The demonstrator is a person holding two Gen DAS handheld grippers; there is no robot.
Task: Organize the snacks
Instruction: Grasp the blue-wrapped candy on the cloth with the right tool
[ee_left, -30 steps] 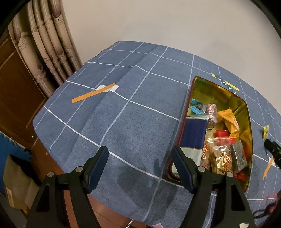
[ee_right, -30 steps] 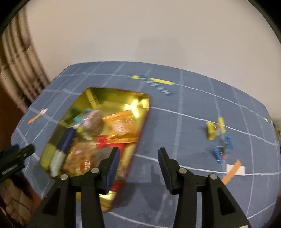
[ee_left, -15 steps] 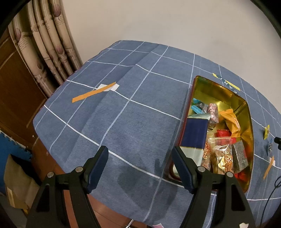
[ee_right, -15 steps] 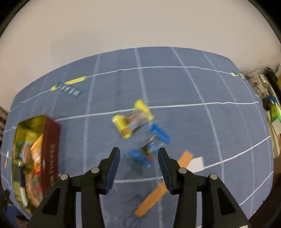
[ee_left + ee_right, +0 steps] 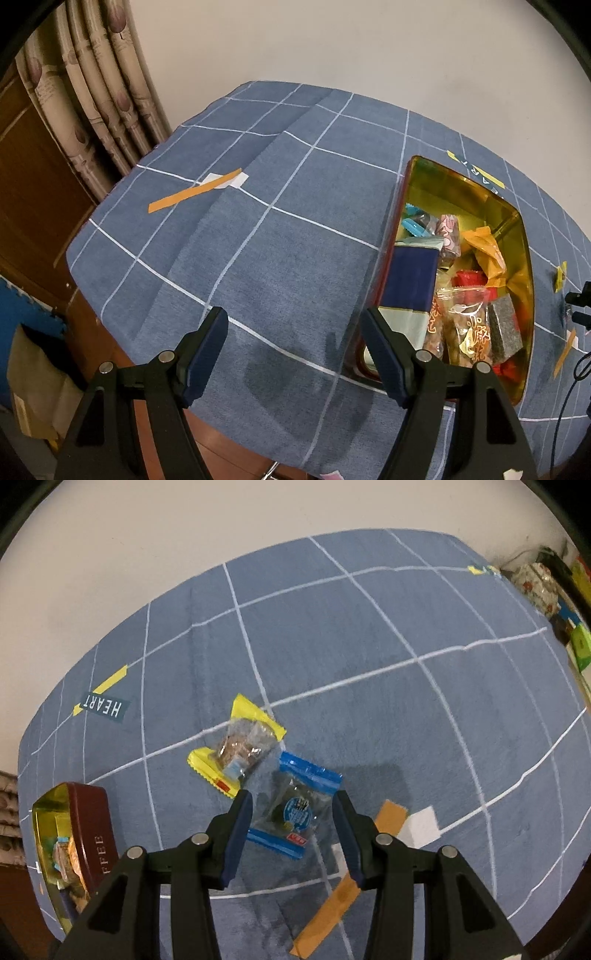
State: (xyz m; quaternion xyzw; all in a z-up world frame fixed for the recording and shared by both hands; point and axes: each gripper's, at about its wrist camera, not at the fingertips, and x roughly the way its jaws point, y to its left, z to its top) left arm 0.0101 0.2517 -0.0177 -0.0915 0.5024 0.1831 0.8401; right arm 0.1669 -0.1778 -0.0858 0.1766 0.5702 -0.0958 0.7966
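A blue-edged snack packet [image 5: 295, 808] lies flat on the blue checked cloth. My right gripper [image 5: 293, 814] is open with its fingers on either side of the packet, just above it. A yellow-edged snack packet [image 5: 236, 751] lies just beyond it to the left. A gold-lined red tin [image 5: 517, 229] holds several wrapped snacks; it also shows at the left edge of the right wrist view [image 5: 88, 823]. My left gripper [image 5: 295, 354] is open and empty over bare cloth, left of the tin.
An orange tape strip [image 5: 192, 194] lies on the cloth at the left, another [image 5: 332, 901] under the right gripper. A "HEART" label [image 5: 103, 707] is stuck near the back. Curtains [image 5: 96, 99] hang beyond the table's left edge. Clutter [image 5: 550, 590] sits at the far right.
My right gripper swung right, away from the tin, and moved down over the blue-edged packet, which now sits between its fingers. The left gripper has stayed still.
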